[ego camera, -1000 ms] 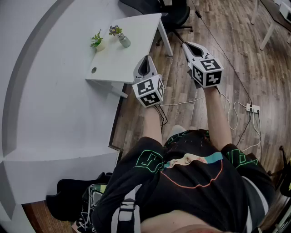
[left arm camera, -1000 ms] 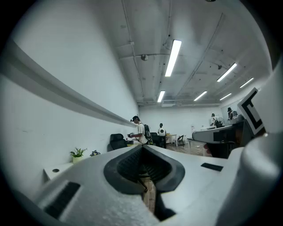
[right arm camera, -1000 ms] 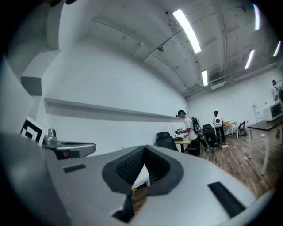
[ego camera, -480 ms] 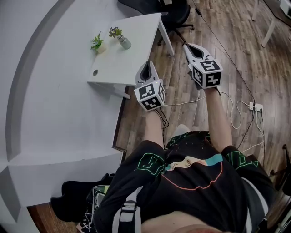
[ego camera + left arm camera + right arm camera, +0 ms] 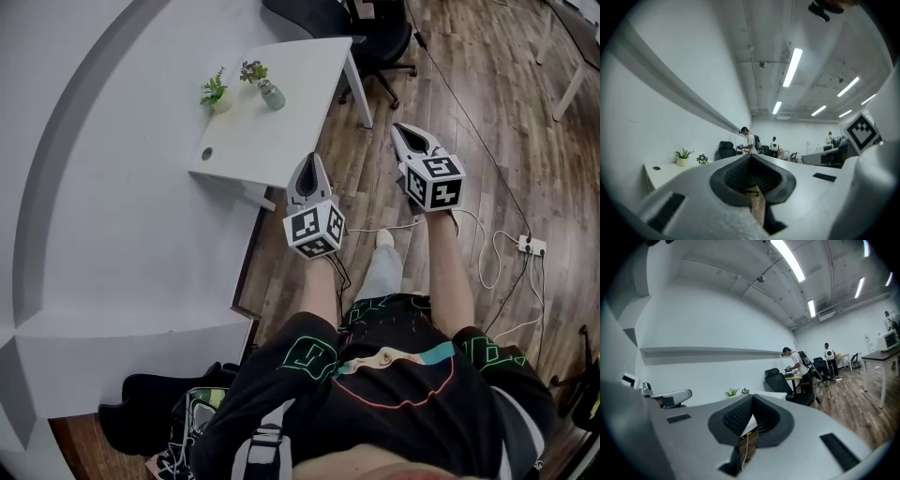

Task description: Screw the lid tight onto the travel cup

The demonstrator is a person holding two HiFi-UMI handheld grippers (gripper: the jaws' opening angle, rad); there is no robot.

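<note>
No travel cup or lid shows in any view. In the head view my left gripper [image 5: 310,161] is held out level over the wooden floor, just off the near right corner of a white table [image 5: 281,131]. Its jaws are shut with nothing between them. To its right, my right gripper [image 5: 404,129] also points forward over the floor, shut and empty. The left gripper view shows my left gripper [image 5: 751,158] with its ribbed pads closed together, facing a long white wall. The right gripper view shows my right gripper [image 5: 750,400] likewise closed, facing the room.
Two small potted plants [image 5: 215,91] [image 5: 267,92] stand at the table's far side. A black office chair [image 5: 380,37] sits beyond the table. Cables and a power strip [image 5: 528,244] lie on the floor at the right. A dark bag [image 5: 150,412] rests by the wall. People stand far off [image 5: 793,363].
Both grippers have sunk lower and sit nearer the body in the head view. The table and plants have shifted right and up in the picture. A leg has stepped forward.
</note>
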